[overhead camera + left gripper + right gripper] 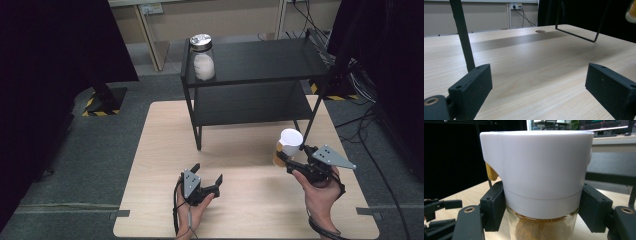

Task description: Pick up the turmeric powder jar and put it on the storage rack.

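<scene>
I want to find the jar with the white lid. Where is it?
In the high view the jar is at the right, held in the right gripper, just in front of the black shelf.

The jar [286, 148] in the right gripper [286, 161] has a white lid over clear glass with golden-brown contents, and a yellow tab shows at the lid's edge; the 2 grippers are black with grey plates, the left gripper [206, 179] among them. The table [240, 200] is pale wood with a fine grain, the shelf [260, 60] is black, and the jar on the shelf [202, 57] is clear with a silver lid and white contents. The floor [75, 160] is dark grey, with yellow-and-black striped tape [95, 112] at the stand feet.
</scene>
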Available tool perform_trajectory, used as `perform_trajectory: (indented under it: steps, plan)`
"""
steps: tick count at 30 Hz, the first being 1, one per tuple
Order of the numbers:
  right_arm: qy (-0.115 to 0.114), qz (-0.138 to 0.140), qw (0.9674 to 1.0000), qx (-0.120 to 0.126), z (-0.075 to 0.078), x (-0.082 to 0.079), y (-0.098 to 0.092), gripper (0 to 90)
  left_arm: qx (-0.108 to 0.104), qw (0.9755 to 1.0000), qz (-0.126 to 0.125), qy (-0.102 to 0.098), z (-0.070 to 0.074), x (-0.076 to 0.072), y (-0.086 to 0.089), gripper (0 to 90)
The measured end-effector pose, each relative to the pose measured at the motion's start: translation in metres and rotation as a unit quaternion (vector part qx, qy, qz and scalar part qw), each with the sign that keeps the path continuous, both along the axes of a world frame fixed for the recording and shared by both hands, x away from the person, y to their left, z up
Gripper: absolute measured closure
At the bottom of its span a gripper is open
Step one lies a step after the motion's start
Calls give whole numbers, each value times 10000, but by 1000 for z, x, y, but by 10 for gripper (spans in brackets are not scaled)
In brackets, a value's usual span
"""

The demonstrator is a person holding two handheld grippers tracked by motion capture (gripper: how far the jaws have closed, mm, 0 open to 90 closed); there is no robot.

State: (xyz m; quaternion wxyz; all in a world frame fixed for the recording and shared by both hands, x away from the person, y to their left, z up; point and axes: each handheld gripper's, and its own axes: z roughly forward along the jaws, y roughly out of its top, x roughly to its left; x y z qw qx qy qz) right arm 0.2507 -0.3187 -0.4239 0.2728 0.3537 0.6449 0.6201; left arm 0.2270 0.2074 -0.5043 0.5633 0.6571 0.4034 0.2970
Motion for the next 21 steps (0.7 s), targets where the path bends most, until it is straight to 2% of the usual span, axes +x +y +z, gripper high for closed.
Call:
perform_trajectory:
  steps: [14,21]
  plan:
    - [-438,-151,9989,18,27,-1,0,306,14,10000,0,-13,0,0,0,66]
    - [-558,-168,9983,33,39,1,2,307,23,10000,-3,-13,0,0,0,66]
